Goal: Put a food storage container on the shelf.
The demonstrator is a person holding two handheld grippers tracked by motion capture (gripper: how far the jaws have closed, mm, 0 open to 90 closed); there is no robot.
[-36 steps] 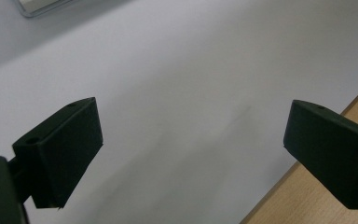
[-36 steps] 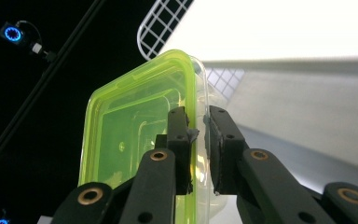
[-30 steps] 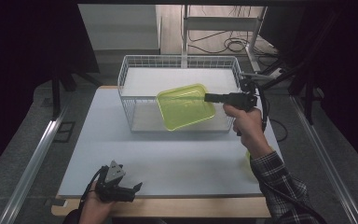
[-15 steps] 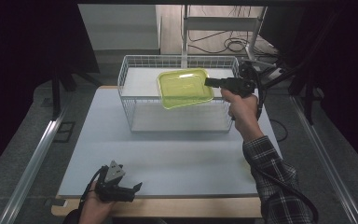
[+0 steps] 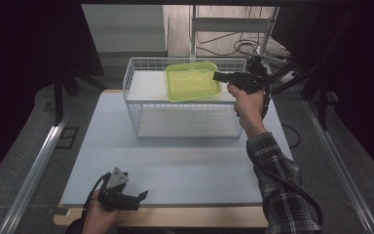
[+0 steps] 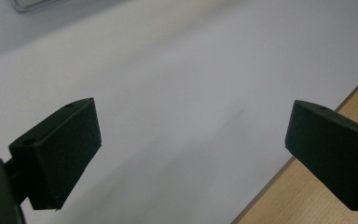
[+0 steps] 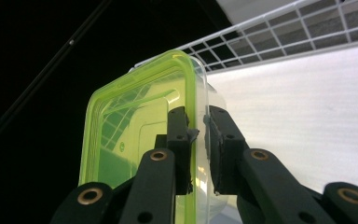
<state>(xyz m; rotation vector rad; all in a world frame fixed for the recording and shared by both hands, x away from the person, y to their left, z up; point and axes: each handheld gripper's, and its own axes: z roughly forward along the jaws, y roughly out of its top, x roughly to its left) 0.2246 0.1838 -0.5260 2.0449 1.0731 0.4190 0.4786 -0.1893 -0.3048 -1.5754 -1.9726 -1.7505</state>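
A yellow-green clear plastic container (image 5: 192, 81) hangs above the white wire basket (image 5: 136, 114) at the table's far side. My right gripper (image 5: 219, 76) is shut on its right rim, reaching in from the right. In the right gripper view the two black jaws clamp the container's wall (image 7: 121, 140) between them, near one corner, with my right gripper (image 7: 199, 140) over the basket's white floor. My left gripper (image 5: 143, 195) rests open near the table's front edge at the left, and in the left gripper view my left gripper (image 6: 191, 140) has only bare white tabletop between its jaws.
The white tabletop (image 5: 175, 161) lies bare between the basket and the front edge, with a wooden strip (image 6: 317, 205) along that edge. A metal rail (image 5: 39, 161) runs along the left side. Cables (image 5: 233, 46) lie on the floor behind the basket.
My right gripper has carried the container up and toward the far side, from in front of the basket's front wall to above its open top. The left gripper has kept still.
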